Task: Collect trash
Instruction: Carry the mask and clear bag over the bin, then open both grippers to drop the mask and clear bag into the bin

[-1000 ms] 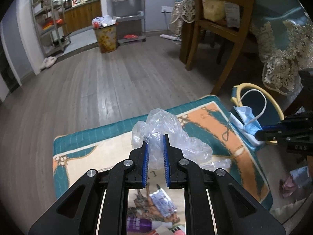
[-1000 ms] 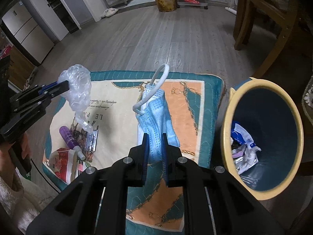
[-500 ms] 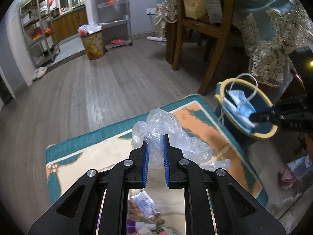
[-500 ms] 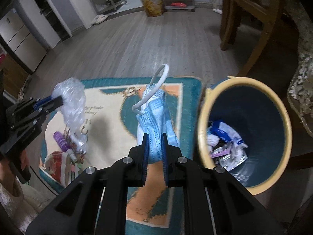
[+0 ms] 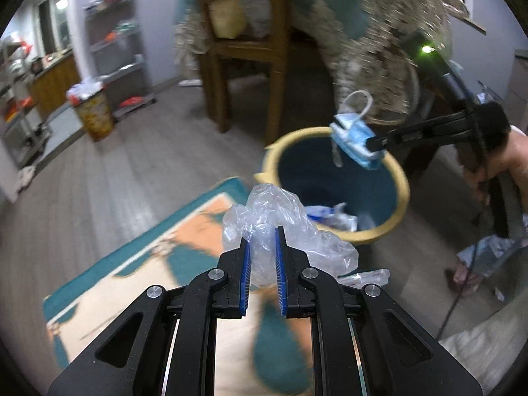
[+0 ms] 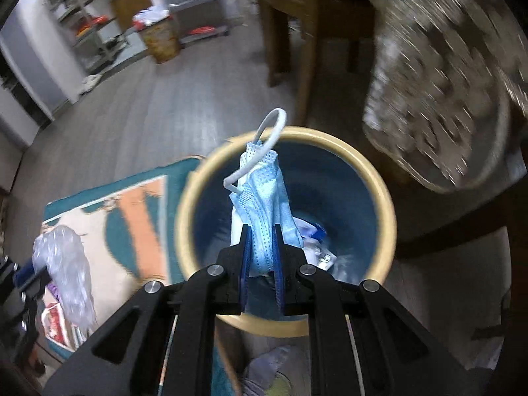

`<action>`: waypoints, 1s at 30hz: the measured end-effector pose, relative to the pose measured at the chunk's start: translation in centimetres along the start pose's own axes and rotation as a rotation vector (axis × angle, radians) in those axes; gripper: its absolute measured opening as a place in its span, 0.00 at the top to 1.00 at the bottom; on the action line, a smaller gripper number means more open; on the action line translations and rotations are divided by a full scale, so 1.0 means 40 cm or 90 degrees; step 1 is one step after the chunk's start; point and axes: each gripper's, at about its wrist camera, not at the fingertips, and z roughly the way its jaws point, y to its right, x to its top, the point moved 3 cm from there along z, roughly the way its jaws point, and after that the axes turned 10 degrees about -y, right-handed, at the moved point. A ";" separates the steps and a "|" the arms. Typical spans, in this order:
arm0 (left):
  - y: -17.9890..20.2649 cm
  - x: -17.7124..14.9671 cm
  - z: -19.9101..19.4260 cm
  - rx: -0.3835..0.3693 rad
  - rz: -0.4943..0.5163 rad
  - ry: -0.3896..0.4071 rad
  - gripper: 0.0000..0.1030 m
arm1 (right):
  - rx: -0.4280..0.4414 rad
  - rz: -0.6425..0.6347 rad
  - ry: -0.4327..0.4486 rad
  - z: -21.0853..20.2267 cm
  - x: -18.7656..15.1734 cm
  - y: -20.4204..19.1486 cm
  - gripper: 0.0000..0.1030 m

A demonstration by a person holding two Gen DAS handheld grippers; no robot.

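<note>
My left gripper (image 5: 263,236) is shut on a crumpled clear plastic bag (image 5: 280,217) and holds it above the rug, just short of the bin. My right gripper (image 6: 261,232) is shut on a blue face mask (image 6: 264,198) and holds it right over the mouth of the blue bin with a yellow rim (image 6: 379,198). The bin (image 5: 401,194) holds several pieces of trash. The mask (image 5: 354,142) and the right gripper (image 5: 371,143) show above the bin in the left wrist view. The bag (image 6: 64,267) shows at the left of the right wrist view.
A teal, cream and orange rug (image 5: 138,264) lies left of the bin with more wrappers (image 6: 54,320) on it. A wooden chair (image 5: 244,52) and a table with a lace cloth (image 5: 379,33) stand behind the bin. A second full bin (image 5: 94,115) stands far back.
Both grippers have swung right toward the bin. The mask has gone from beside the rim to over the bin's mouth. The bag has come close to the bin.
</note>
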 end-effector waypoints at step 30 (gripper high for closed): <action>0.112 0.163 0.102 0.034 0.037 -0.013 0.45 | -0.015 0.044 0.029 -0.009 0.011 0.085 0.40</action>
